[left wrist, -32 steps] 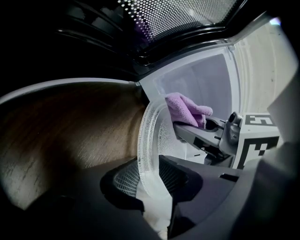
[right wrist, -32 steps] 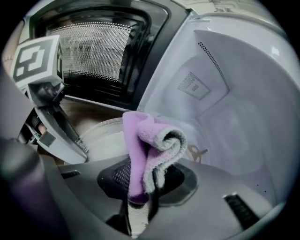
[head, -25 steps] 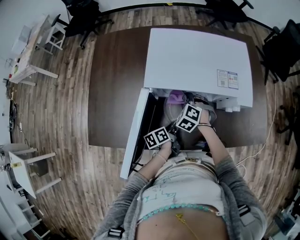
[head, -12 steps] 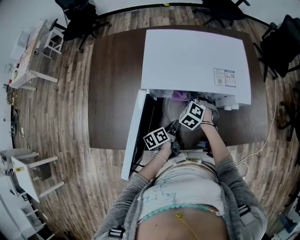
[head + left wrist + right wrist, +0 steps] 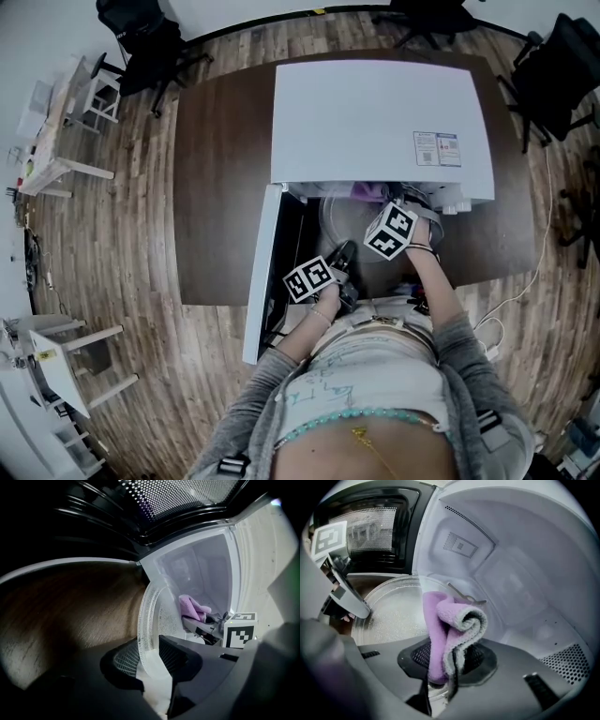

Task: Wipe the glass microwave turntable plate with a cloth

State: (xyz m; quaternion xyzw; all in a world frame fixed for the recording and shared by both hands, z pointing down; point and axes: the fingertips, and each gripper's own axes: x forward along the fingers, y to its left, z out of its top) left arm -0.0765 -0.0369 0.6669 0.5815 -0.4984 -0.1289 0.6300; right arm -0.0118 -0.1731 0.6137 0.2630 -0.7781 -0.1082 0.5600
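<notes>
Standing on dark table (image 5: 220, 187), plank floor (image 5: 131, 244) around: microwave (image 5: 375, 122); left fingers (image 5: 124, 661) pinch glass plate (image 5: 159, 616), right fingers (image 5: 476, 658) pinch cloth (image 5: 440, 625).

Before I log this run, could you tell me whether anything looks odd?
Nothing looks spilled or broken. The left gripper clamps the rim of the glass plate at the open microwave; the right gripper holds a bunched cloth.

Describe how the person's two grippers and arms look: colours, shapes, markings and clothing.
The left gripper and right gripper are dark grey moulded plastic with black mesh-textured pads. Each carries a white cube printed with black square markers. The person wears long grey sleeves.
</notes>
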